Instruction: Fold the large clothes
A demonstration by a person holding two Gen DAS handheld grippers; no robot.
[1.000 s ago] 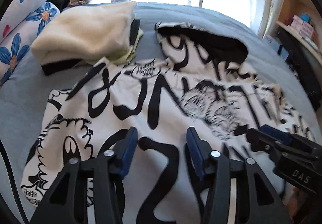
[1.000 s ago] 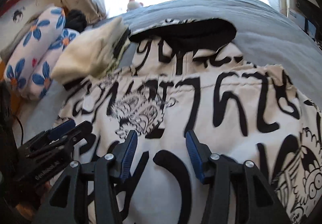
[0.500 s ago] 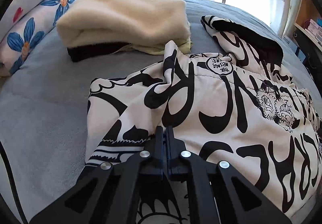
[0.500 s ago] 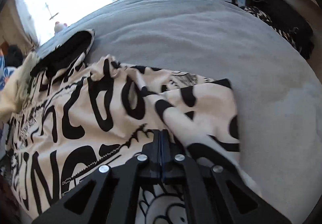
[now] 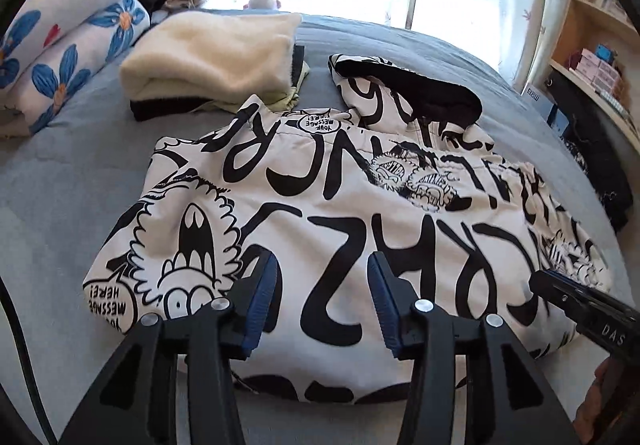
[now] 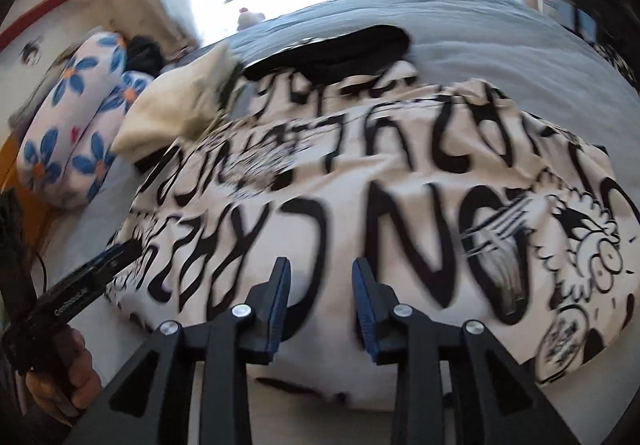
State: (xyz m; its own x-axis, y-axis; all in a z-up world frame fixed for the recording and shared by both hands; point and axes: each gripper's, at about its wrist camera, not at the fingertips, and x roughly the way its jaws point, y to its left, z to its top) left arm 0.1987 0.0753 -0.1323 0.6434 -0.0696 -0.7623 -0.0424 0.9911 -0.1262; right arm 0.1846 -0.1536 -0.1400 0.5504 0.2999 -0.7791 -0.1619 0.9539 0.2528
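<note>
A white hooded jacket (image 5: 340,205) with bold black lettering and cartoon faces lies spread on the grey bed (image 5: 60,185). Its black-lined hood (image 5: 432,93) points away from me. My left gripper (image 5: 320,265) hovers over the jacket's near left part. Its jaws are opening and nothing is pinched between the blue pads. My right gripper (image 6: 320,269) hovers over the near right part of the jacket (image 6: 400,173), its jaws also opening on nothing. The right wrist view is motion-blurred. Each gripper shows at the edge of the other's view: the right gripper (image 5: 580,305) and the left gripper (image 6: 100,269).
A folded cream fleece (image 5: 212,53) on a dark garment sits beyond the jacket's left shoulder. Two floral pillows (image 5: 68,37) lie at the far left. A bright window is behind, and shelves (image 5: 592,45) line the right wall. A hand (image 6: 60,377) holds the left gripper.
Half a second ago both grippers were shut on the jacket's side edges. Both have since let go, opened and drawn back towards the middle of the near hem.
</note>
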